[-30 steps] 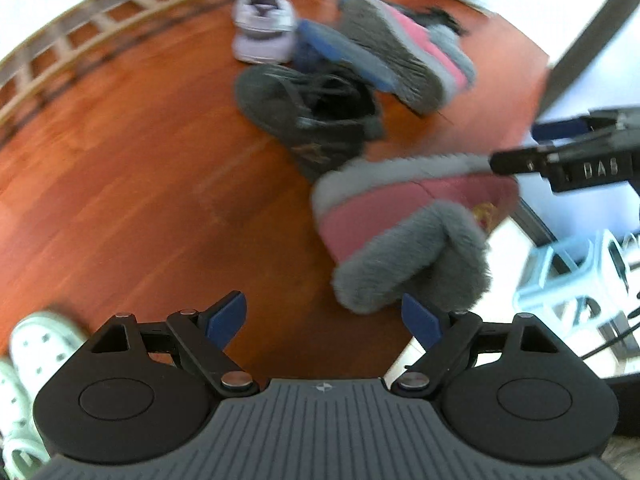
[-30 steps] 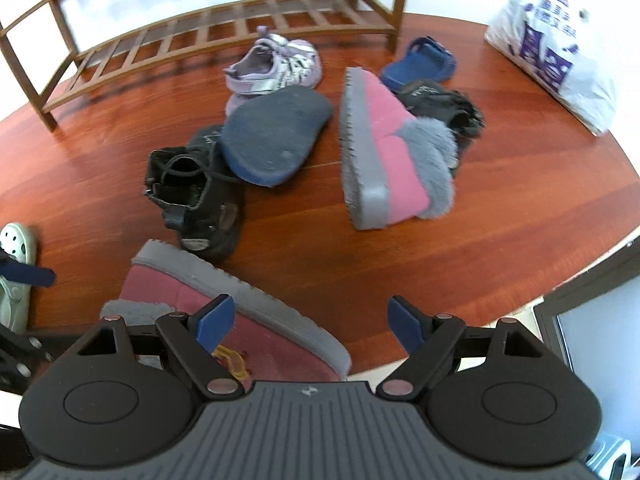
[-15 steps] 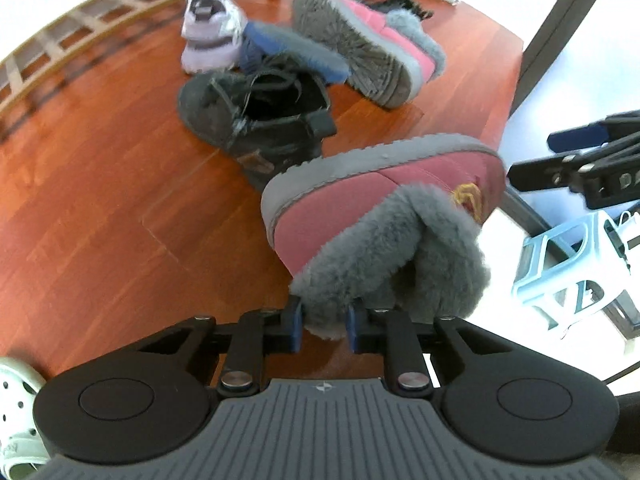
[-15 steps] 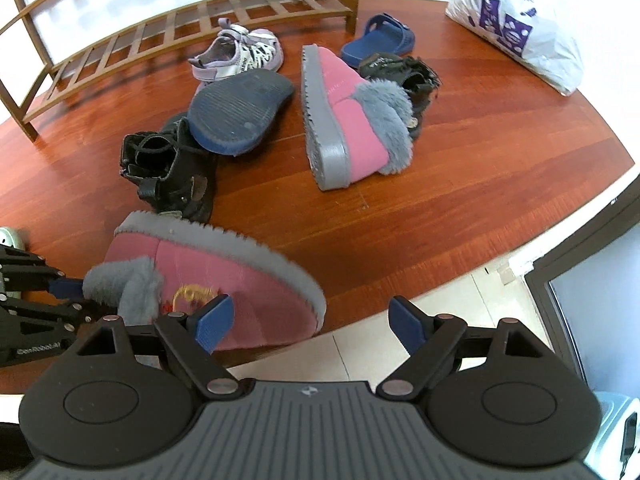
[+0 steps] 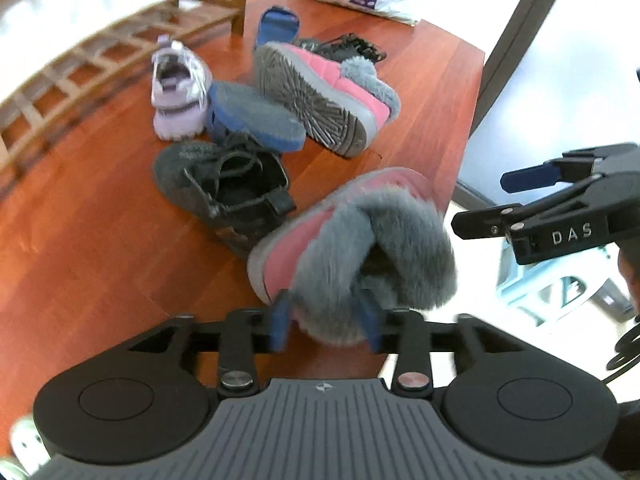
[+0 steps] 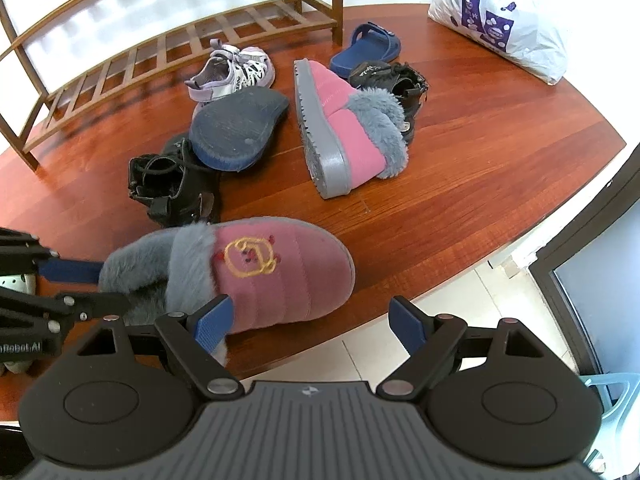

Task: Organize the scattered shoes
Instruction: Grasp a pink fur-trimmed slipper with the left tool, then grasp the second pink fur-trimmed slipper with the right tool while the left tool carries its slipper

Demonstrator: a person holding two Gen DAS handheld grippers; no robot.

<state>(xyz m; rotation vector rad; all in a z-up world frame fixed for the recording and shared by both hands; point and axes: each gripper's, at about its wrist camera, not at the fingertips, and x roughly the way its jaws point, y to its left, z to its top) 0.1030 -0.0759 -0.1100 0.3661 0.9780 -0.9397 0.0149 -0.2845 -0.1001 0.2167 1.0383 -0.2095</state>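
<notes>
While the left gripper (image 5: 326, 326) has its jaws opening, the grey fur cuff of the near pink slipper (image 6: 276, 276) sits between its blue fingers (image 5: 279, 322); whether the pads press the fur cannot be told, the frame being blurred there. This slipper lies upright at the near edge of the wooden floor (image 6: 460, 184), toe toward the right gripper (image 6: 310, 324), whose jaws stand wide and released, its left finger just over the slipper's side.

Just beyond lies a black lace-up boot (image 6: 172, 192), with a dark blue slipper (image 6: 238, 130) propped sole-up against it. Beside that, the second pink slipper (image 6: 340, 120) lies on its side, sole exposed. Behind it are a black sandal (image 6: 394, 80), a blue slide (image 6: 366, 48) and a lilac sneaker (image 6: 232, 74). Farthest stand the wooden shoe rack (image 6: 160, 44) and a white plastic bag (image 6: 504, 20).
</notes>
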